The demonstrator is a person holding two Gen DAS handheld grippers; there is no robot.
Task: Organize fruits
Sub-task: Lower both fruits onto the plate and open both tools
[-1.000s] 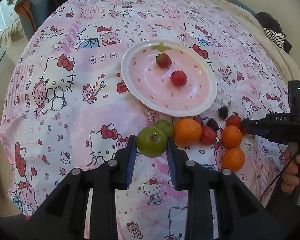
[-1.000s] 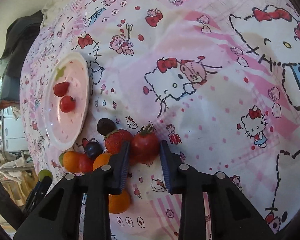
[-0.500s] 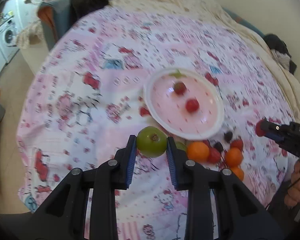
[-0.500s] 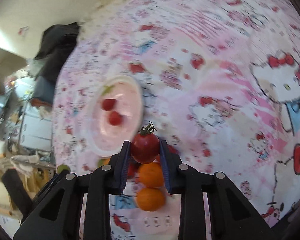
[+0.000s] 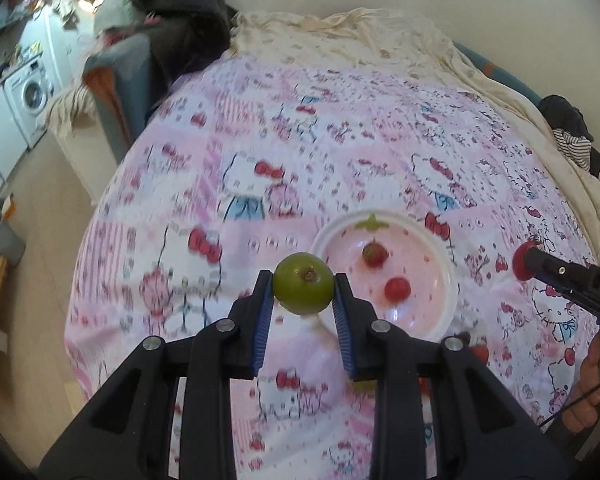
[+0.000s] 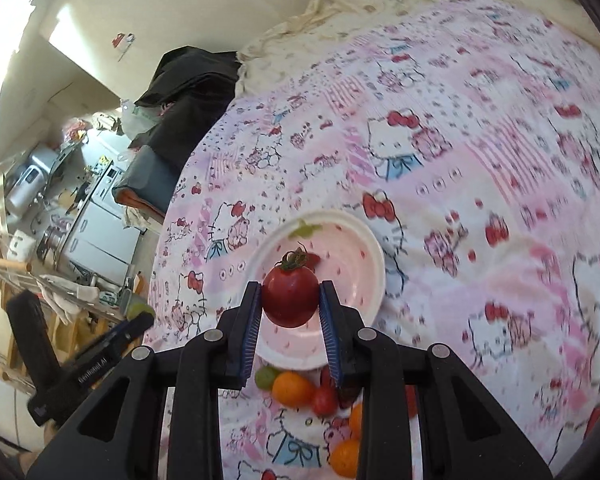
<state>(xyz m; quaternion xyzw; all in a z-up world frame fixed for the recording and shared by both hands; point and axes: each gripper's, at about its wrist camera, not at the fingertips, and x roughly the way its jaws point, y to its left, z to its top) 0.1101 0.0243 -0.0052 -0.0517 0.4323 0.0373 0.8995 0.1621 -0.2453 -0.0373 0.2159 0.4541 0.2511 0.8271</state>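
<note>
Holding one fruit apiece, both grippers hang above the pink patterned bedspread [image 5: 220,168] with the plate [image 5: 452,280] as the evident destination. The green fruit [image 5: 303,289] sits clamped between the blue pads of the left gripper [image 5: 303,300], stem end facing the camera, gripped across its widest part so that it cannot roll out; in that view it lies just beside the plate's left rim, not yet over the dish. The red tomato [image 6: 290,297], its green stalk upward, is clenched in the same way by the right gripper [image 6: 290,304] and, seen from the right wrist, lines up with the near half of the plate [image 6: 372,248]. Both fruits are clear of the cloth, which judging by the task keeps them from dragging the loose pile. On the plate already rest a strawberry [image 5: 374,254] and a small red tomato [image 5: 397,289], apart from each other, leaving bare dish toward the near rim for further pieces. The remaining pile [image 6: 300,390], including an orange [image 6: 293,389], a green piece and more red ones, lies on the bedspread just below the plate's near edge, partly hidden by the right gripper's frame. Sorting is judged to be at an early stage.
</note>
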